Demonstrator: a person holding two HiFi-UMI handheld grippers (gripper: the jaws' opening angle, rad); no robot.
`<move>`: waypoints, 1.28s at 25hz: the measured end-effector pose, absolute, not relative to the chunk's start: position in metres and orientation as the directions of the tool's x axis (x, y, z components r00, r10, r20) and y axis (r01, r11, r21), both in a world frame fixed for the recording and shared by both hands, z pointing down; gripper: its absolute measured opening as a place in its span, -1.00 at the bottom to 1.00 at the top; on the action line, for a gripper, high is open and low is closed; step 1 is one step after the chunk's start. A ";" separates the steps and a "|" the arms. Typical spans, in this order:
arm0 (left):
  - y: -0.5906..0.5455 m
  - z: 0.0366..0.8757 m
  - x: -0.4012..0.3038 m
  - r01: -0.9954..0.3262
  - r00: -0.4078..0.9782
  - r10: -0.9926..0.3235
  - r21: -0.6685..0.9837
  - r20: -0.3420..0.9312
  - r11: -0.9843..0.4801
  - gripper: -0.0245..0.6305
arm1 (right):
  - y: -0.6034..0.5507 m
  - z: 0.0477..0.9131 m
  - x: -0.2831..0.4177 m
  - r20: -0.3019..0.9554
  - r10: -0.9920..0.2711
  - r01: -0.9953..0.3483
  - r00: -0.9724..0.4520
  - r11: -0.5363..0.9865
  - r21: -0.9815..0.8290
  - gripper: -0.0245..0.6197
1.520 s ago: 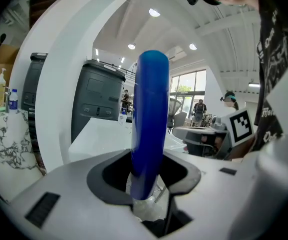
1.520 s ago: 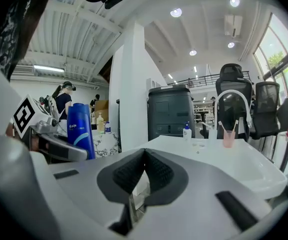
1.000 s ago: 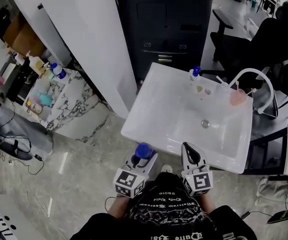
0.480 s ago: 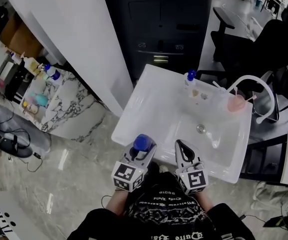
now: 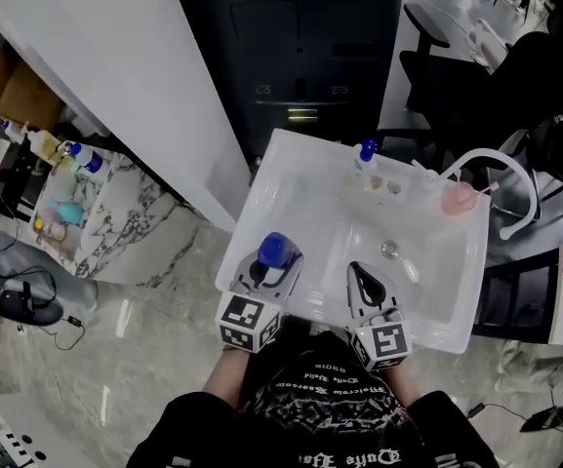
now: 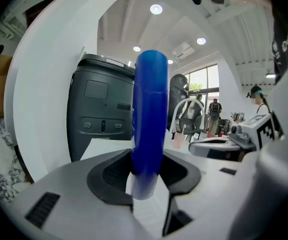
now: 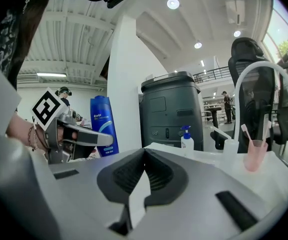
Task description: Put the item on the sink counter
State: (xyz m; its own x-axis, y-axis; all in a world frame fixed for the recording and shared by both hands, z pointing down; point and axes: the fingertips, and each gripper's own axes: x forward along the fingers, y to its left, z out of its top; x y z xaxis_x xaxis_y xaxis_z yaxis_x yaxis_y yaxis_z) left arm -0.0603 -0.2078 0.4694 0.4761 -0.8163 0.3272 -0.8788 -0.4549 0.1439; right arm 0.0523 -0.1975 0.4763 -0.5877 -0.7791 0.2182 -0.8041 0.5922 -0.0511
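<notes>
Holding the blue shampoo bottle [image 5: 277, 249] upright, clamped in its jaws, the left gripper [image 5: 272, 264] hovers above the near edge of the sink counter [image 5: 264, 201]; the right gripper [image 5: 367, 283] sits beside it, closed and empty. Likely next: lower the bottle, then release.

The left half of the white tabletop [image 5: 296, 198] lies bare and flat from its near edge to its far edge, open to approach from the near side. To the right of it the basin [image 5: 432, 261] drops away. Along the far edge stand a pump bottle [image 5: 364, 156], a pink cup [image 5: 460, 198] and, far right, the arched tap [image 5: 501, 164]. A dark cabinet [image 5: 296, 57] closes the far side. A white pillar [image 5: 135, 76] stands off the far-left corner.
</notes>
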 end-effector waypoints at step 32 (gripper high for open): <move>-0.429 0.489 -0.091 -0.829 0.553 -0.780 0.098 0.293 -0.551 -0.44 | -0.246 0.539 0.059 0.398 -0.828 -0.916 -0.395 0.388 -0.102 -0.93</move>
State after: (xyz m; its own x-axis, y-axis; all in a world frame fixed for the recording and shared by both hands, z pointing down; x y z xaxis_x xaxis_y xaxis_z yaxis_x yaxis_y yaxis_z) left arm -0.0909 -0.4292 0.4888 0.5533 -0.7796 0.2933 -0.8286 -0.5513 0.0977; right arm 0.0586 -0.2463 0.5392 -0.3954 -0.8276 0.3984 -0.9158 0.3884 -0.1022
